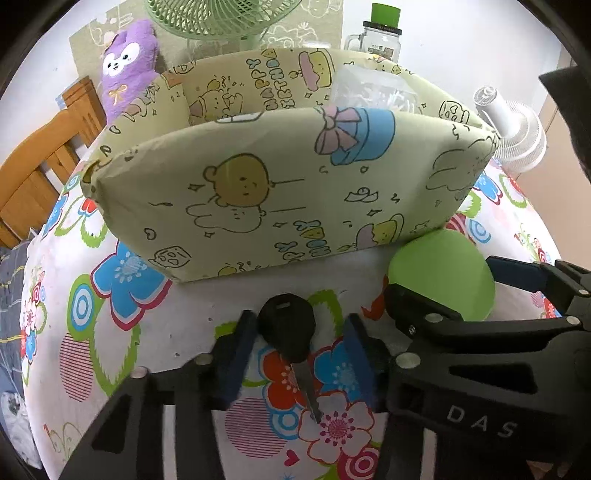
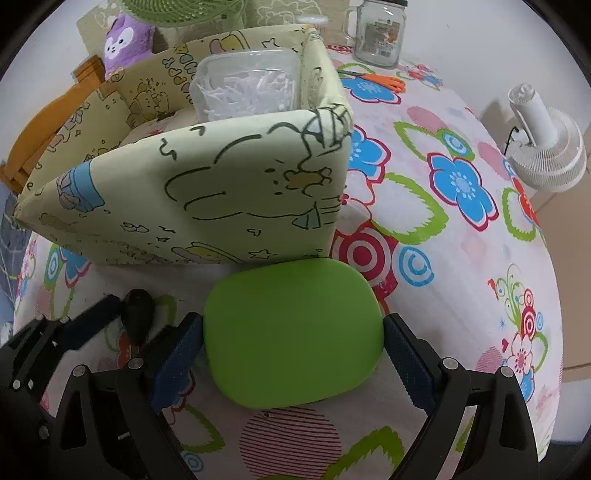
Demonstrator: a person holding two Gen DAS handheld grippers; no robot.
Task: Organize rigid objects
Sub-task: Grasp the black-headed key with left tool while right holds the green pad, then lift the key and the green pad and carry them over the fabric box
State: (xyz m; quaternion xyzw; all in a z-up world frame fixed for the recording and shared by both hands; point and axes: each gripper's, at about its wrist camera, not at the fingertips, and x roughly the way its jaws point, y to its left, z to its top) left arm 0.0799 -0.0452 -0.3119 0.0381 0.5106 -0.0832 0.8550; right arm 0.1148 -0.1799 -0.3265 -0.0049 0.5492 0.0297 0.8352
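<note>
The cartoon-print storage box (image 2: 192, 192) holds a clear plastic tub (image 2: 251, 83) of what looks like white clips. Before it on the flowered tablecloth (image 2: 461, 258) lie a black-headed key (image 1: 291, 339) and a green rounded case (image 2: 291, 336). The left gripper (image 1: 299, 354) straddles the key, pads not touching; the right gripper (image 2: 293, 360) is released around the case. A glass mug jar (image 2: 380, 33) stands behind.

Your tabletop (image 2: 461, 258) wears a flowered cloth. On it you have the cartoon-print box (image 1: 288, 192), a green case (image 2: 291, 336) just beside the box, a black key (image 1: 291, 336), orange scissors (image 2: 380, 79) and a glass mug jar (image 2: 376, 33).
</note>
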